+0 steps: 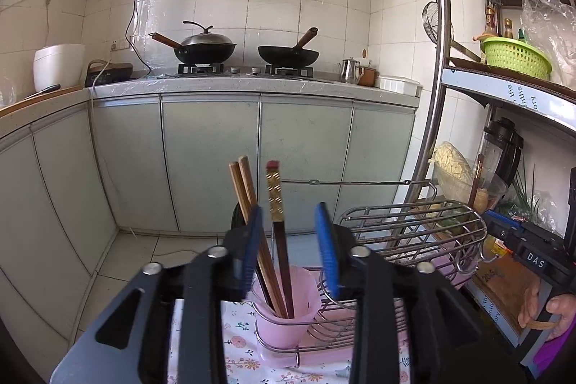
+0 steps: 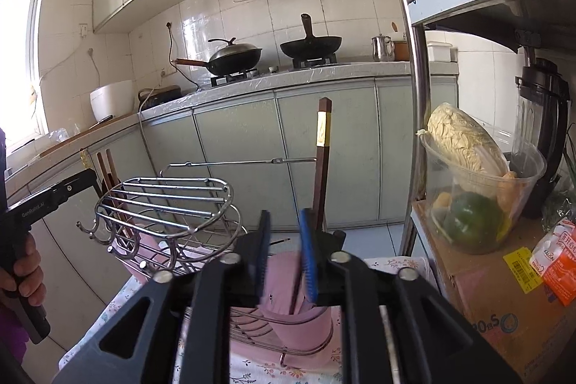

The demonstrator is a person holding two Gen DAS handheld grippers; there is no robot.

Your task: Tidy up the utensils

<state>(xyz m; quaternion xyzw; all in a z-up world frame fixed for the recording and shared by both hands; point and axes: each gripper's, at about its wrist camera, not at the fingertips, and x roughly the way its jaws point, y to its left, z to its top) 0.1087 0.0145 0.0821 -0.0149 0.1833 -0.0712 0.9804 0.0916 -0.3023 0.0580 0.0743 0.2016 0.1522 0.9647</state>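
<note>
Left gripper (image 1: 291, 249), black with blue pads: jaws apart, not pressing anything. Between the pads stands a dark chopstick with a gold patterned band and red tip (image 1: 278, 222), apparently free of both. A pair of plain brown wooden chopsticks (image 1: 248, 200) leans just beside the left pad; contact can't be told. All of them stand in a translucent pink plastic cup (image 1: 288, 308), which sits in one end compartment of a chrome wire utensil rack (image 1: 414, 229).

Right gripper (image 2: 286, 251), same black build with blue pads: jaws apart, gap empty. A dark brown chopstick with a gold band near the top (image 2: 321, 168) stands upright just beyond the right pad, lower end inside a second pink plastic cup (image 2: 302, 315) held in the wire rack's other end compartment. Whether the pad touches the stick is unclear.

Rack sits on a white floral cloth (image 1: 237, 355). A hand (image 2: 25, 269) grips the other gripper's handle at the left edge of the right wrist view.
</note>
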